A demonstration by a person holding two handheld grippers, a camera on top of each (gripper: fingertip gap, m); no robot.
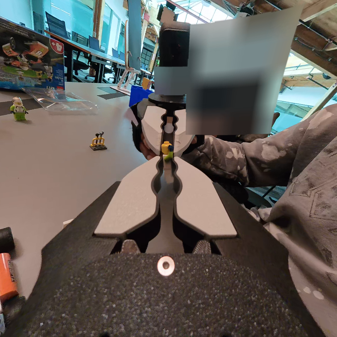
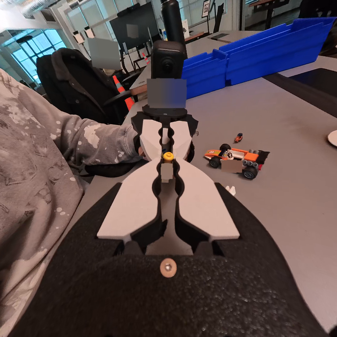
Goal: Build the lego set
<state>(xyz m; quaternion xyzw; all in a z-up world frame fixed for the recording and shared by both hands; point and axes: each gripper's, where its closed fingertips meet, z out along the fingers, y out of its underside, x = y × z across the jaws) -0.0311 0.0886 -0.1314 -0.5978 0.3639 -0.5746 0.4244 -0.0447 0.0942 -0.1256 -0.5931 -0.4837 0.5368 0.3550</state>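
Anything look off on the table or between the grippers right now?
Mostly tidy. The minifigure pinched between left gripper and right gripper has a bare yellow head with no helmet, and a small orange piece lies loose behind the race car.

Grey table [image 2: 237,116], race car [image 2: 235,160], blue bins [image 2: 255,54], minifigure [image 1: 18,109]

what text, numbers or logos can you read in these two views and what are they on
I don't quote writing; here is where it stands.
Lego box, far left in the left wrist view: printed words, numbers and a logo, seen upside down.
Orange race car: a number on its nose.
Orange object, bottom left edge: dark lettering, blurred.
Framed sign, back wall: too small to read.
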